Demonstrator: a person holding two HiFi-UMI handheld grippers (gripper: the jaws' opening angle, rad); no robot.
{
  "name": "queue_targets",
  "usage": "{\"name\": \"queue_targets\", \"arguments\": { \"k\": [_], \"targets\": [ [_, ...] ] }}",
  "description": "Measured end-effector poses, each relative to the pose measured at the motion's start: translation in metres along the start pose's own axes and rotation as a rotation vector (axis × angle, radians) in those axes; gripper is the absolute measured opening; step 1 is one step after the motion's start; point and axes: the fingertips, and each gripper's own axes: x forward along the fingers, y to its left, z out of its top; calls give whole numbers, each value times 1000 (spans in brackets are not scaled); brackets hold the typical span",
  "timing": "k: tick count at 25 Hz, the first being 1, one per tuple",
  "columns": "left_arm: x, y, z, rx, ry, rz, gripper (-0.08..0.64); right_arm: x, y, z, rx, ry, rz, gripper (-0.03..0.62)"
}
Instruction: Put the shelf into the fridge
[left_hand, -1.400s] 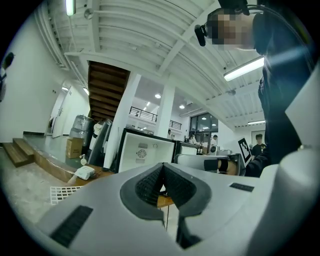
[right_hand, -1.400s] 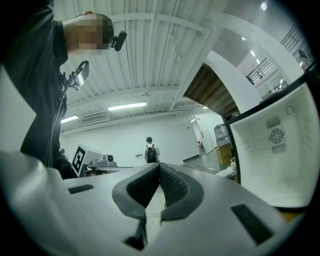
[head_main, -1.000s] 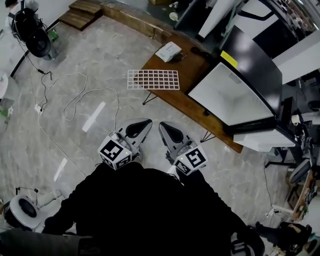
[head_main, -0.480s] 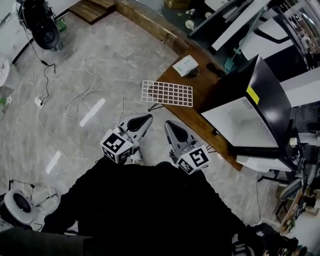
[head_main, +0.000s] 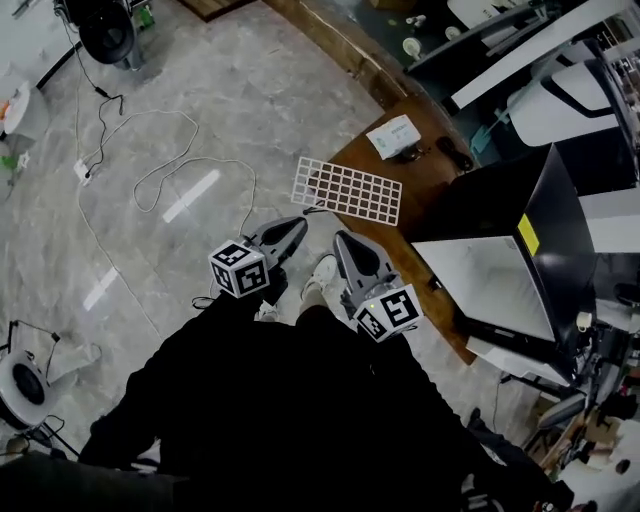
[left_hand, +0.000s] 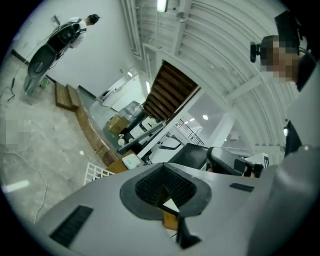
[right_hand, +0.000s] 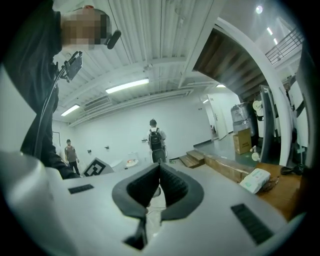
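The white wire shelf (head_main: 347, 190) lies flat on the near end of a wooden table (head_main: 372, 165), partly overhanging its edge; the left gripper view catches its corner (left_hand: 95, 174). The black fridge (head_main: 500, 215) stands on the table with its door open, showing a white inside (head_main: 483, 282). My left gripper (head_main: 298, 226) and right gripper (head_main: 340, 238) are side by side in front of the person's body, short of the shelf. Both are shut and hold nothing, as each gripper view shows: left gripper (left_hand: 164, 190), right gripper (right_hand: 159, 182).
A white packet (head_main: 392, 135) and a dark object (head_main: 455, 153) lie on the table behind the shelf. White cables (head_main: 150, 170) trail over the marble floor at left. A round white device (head_main: 20, 385) stands at lower left. Two people (right_hand: 156, 140) stand far off.
The person has stepped closer to the table, so shelf and fridge sit nearer the grippers in the view. Both grippers stay shut and empty. The shelf lies as before.
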Motion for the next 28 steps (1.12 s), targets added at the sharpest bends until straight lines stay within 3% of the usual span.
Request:
{"name": "queue_targets", "arguments": {
  "k": [4, 8, 16, 19, 28],
  "targets": [
    [19, 39, -36, -202, -22, 44, 6, 13, -29, -16, 32, 22, 50, 6],
    [37, 86, -58, -431, -161, 86, 14, 27, -66, -35, 64, 53, 95, 6],
    [54, 169, -122, -721, -385, 187, 144, 50, -113, -75, 131, 116, 155, 6],
    [55, 194, -138, -747, -434, 212, 191, 52, -123, -86, 145, 144, 165, 6],
    [84, 243, -166, -771, -453, 248, 215, 56, -157, -117, 185, 182, 163, 6]
  ]
}}
